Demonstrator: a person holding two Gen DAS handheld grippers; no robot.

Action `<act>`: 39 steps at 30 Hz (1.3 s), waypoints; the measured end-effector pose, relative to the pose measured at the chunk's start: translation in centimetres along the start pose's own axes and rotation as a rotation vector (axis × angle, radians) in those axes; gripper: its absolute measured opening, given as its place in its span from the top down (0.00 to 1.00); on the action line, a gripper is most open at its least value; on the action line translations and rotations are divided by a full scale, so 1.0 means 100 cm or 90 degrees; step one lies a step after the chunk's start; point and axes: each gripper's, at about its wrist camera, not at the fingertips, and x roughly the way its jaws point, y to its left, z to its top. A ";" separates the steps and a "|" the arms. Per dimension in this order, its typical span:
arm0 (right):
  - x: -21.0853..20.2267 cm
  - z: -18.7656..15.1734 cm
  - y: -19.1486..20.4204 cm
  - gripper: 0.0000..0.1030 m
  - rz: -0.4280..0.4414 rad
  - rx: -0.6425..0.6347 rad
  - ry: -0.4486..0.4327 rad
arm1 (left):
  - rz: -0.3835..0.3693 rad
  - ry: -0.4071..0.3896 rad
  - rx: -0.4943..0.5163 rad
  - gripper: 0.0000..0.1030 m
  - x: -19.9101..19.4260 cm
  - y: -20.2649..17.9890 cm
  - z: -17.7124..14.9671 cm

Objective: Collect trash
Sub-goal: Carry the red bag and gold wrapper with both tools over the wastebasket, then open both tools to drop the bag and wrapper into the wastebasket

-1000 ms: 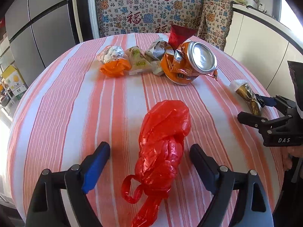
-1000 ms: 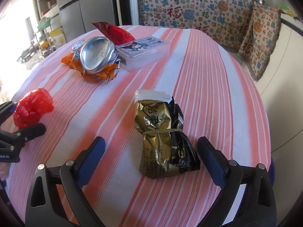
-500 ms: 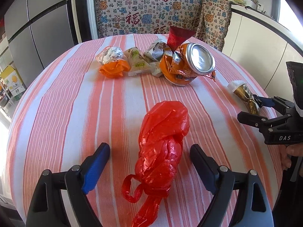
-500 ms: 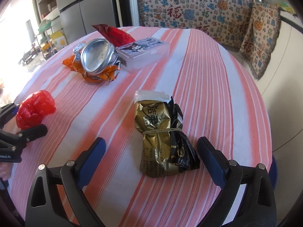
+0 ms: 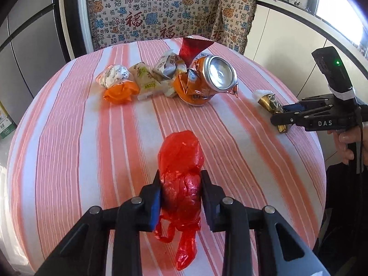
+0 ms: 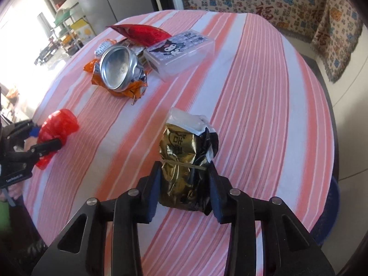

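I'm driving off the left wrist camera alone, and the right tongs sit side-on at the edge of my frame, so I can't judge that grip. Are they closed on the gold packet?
Observer: Yes. The right tongs pinch the gold packet from both sides, just below its rubber band.
Operator: Good. Is anything hidden from me behind the crushed can?
Observer: Yes. A clear plastic box with a cartoon character on its lid lies right beside the crushed can.
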 end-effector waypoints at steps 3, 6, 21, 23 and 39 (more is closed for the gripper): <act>-0.021 -0.010 -0.008 0.63 0.018 0.020 -0.029 | -0.013 -0.019 -0.023 0.71 -0.009 -0.003 0.000; -0.050 -0.019 -0.025 0.63 0.021 0.041 -0.062 | -0.038 -0.042 -0.036 0.71 -0.020 -0.019 0.010; -0.142 -0.083 -0.213 0.63 -0.185 0.223 -0.114 | -0.215 -0.072 0.088 0.71 0.029 -0.255 0.117; -0.142 -0.091 -0.236 0.63 -0.202 0.244 -0.109 | -0.225 -0.063 0.106 0.71 0.048 -0.290 0.126; -0.124 -0.137 -0.341 0.63 -0.201 0.355 -0.113 | -0.258 0.047 0.109 0.71 0.215 -0.419 0.156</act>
